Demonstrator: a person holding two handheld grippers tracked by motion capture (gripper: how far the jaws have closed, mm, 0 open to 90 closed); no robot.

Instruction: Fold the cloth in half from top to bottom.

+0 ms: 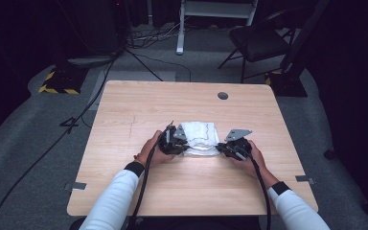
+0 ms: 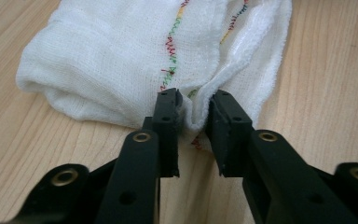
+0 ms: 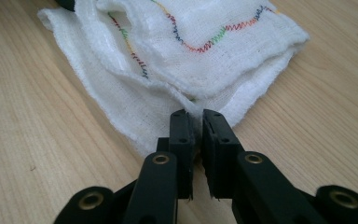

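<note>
1. The left gripper (image 2: 193, 109) sits low on the wooden table (image 1: 124, 100), its jaws a little apart with a raised fold of white gauze cloth (image 2: 121, 56) bunched between them. The cloth touches both inner faces, so it reads as a light pinch on that fold, not a hard clamp.

2. The right gripper (image 3: 195, 122) has its jaws nearly together on a thin corner edge of the same cloth, where several layers meet. Only a sliver of fabric shows between them.

3. In the high view the cloth (image 1: 199, 136) lies folded near the middle of the table, directly between the left gripper (image 1: 173, 141) and the right gripper (image 1: 230, 146). Each gripper holds its own near side; neither is clearly nearer.

4. The cloth is a soft, layered rectangle with zigzag stitching in several colours along its hems. Its longer side seems to run away from the person, though the folds make that hard to judge.

5. My reading is that the coming move turns on the grippers facing each other across the cloth: drawing apart would stretch it, lifting would raise both sides.

6. Bare tabletop surrounds the cloth on every side. A small round grommet hole (image 1: 223, 96) lies well beyond it, towards the far edge.
</note>
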